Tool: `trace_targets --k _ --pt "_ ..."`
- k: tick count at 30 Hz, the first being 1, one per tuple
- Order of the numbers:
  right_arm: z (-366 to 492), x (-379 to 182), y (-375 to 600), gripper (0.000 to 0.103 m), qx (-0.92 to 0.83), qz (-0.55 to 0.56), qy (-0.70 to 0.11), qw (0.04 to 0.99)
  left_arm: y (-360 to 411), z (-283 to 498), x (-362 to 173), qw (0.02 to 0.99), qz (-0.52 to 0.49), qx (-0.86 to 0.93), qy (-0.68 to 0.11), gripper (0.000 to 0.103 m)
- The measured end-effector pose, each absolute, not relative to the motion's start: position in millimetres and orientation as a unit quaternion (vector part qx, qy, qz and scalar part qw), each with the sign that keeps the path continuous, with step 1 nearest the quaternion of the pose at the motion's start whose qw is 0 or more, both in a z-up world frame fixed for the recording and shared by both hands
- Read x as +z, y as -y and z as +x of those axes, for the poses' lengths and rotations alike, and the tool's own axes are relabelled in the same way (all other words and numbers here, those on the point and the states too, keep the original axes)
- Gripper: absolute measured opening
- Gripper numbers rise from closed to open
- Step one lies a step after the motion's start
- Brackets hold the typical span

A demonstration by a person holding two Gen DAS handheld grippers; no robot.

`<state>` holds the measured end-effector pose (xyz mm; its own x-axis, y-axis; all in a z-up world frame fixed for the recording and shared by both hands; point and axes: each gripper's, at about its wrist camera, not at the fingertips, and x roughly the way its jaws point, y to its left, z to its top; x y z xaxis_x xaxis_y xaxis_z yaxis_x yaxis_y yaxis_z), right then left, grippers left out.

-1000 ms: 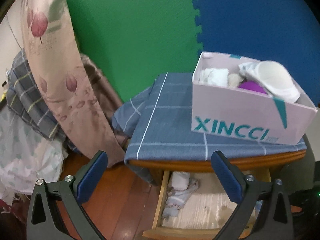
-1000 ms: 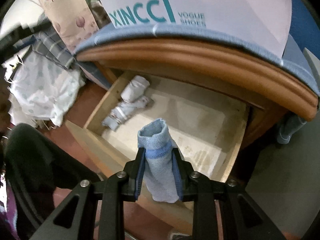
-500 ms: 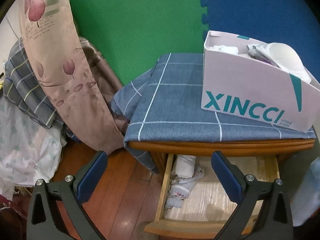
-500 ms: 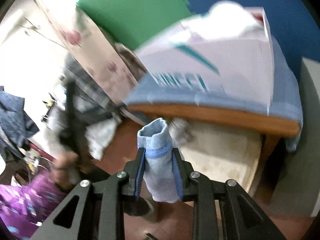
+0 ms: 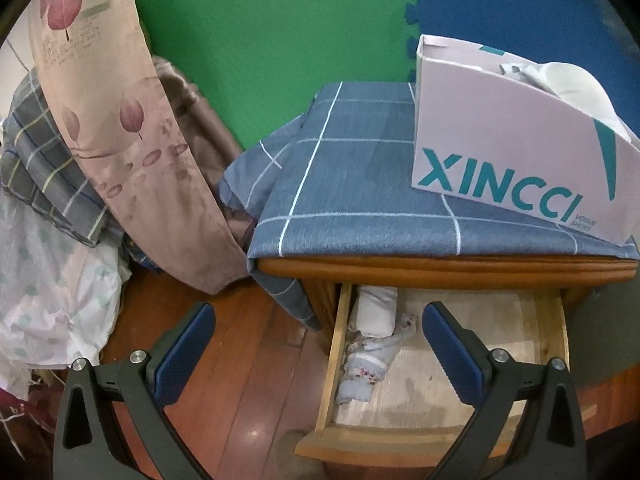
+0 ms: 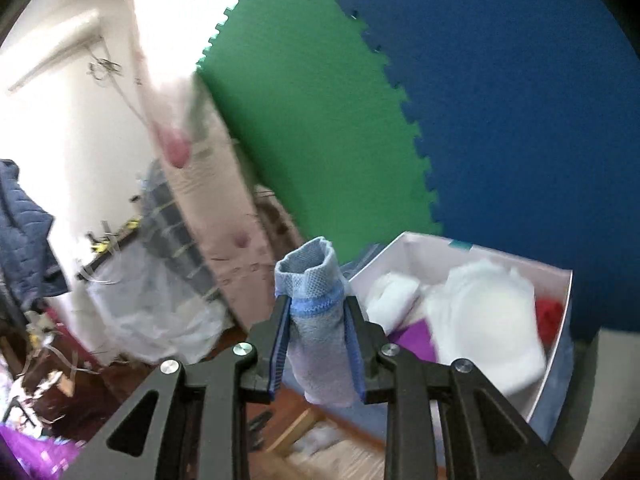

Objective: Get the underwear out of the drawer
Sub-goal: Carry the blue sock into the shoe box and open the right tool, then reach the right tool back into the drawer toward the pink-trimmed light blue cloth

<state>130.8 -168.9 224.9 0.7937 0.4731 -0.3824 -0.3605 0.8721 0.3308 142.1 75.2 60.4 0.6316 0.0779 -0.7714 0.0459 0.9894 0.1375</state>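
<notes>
Gripping rolled underwear (image 6: 316,320): right claw (image 6: 317,344) | left claw (image 5: 318,340) wide above drawer (image 5: 554,328)

Legible text was found on one item only: the white shoebox (image 5: 500,128) at the nightstand's right edge carried "XINCCI" in large teal capitals on its front face, with small "VOGUE SHOES" at right.

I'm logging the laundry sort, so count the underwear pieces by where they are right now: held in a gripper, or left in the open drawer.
Held in the right gripper: 1, the rolled light blue underwear
Left in the drawer: 2, a white roll and a floral-print roll
Held in the left gripper: 0, jaws open
Total: 3
</notes>
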Motion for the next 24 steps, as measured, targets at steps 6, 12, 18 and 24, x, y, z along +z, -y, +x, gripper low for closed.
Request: trace_targets --k 6,12,18,24 --pt "217 192 166 0.030 0.150 0.097 -0.287 0.941 -84 148 50 0.893 0.071 0.013 -0.444 0.103" --pt "241 173 167 0.033 0.120 0.100 -0.294 0.943 -94 153 42 0.886 0.074 0.022 -0.457 0.103" --pt "205 194 166 0.037 0.125 0.085 -0.211 0.966 -101 155 38 0.880 0.060 0.024 -0.470 0.103" --pt "130 195 135 0.037 0.265 0.055 -0.161 0.949 -104 152 42 0.884 0.066 0.032 -0.462 0.103"
